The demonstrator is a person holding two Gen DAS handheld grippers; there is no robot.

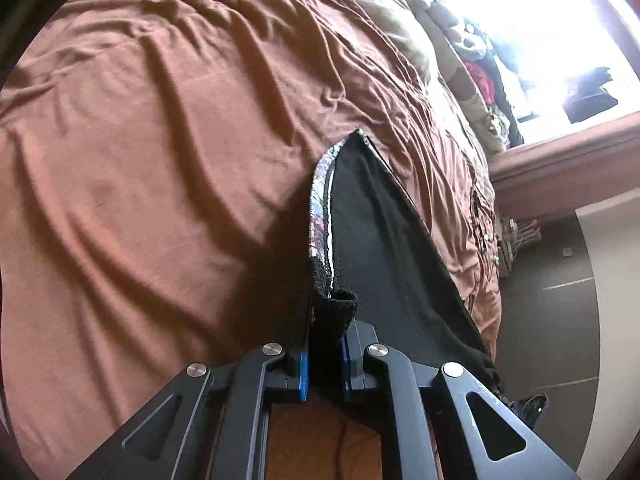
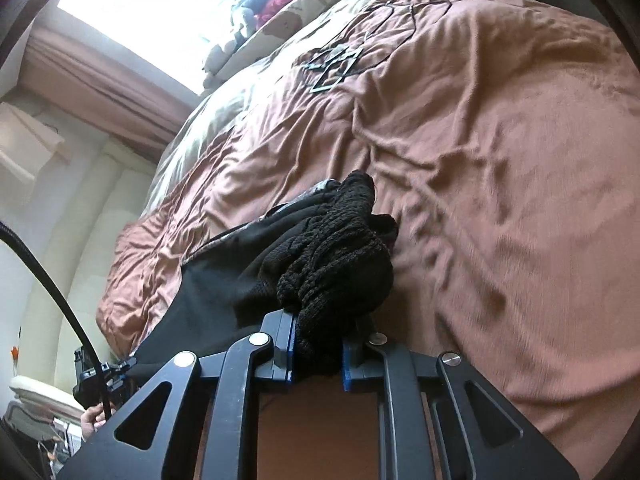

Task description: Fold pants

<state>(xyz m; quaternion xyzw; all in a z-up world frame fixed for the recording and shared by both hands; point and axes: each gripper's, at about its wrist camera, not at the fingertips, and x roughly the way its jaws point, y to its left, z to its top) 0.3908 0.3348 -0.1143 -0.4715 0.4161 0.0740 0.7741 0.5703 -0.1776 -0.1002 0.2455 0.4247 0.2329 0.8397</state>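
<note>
Pants (image 1: 384, 240) of soft black cloth hang between two tools above a bed spread with a brown cover (image 1: 160, 140), which fills most of both views. In the left wrist view the left tool (image 1: 325, 360) sits at lower centre, its blue-padded jaws drawn narrow and clamped on a knitted black band, probably the waistband or a cuff; from there the cloth runs up the frame as a long dark wedge, with a patterned lining or trim showing along its left edge. In the right wrist view the right tool (image 2: 318, 360) is likewise pinched close on a bunched wad of the same knitted fabric, and the rest of the garment trails off toward the lower left of that frame, where the other tool and a hand can be glimpsed. Judging by how it drapes and wrinkles, the cloth is light, limp and not at all fragile; it will sag wherever it is unsupported and fold along any line it is laid over. The ribbed band is thicker and grippier than the smooth body, so it makes the better hold, and the grips at two spread points should keep the edge taut. The right grip has gathered several layers, which may leave that corner lumpy when laid down on the bed.
</note>
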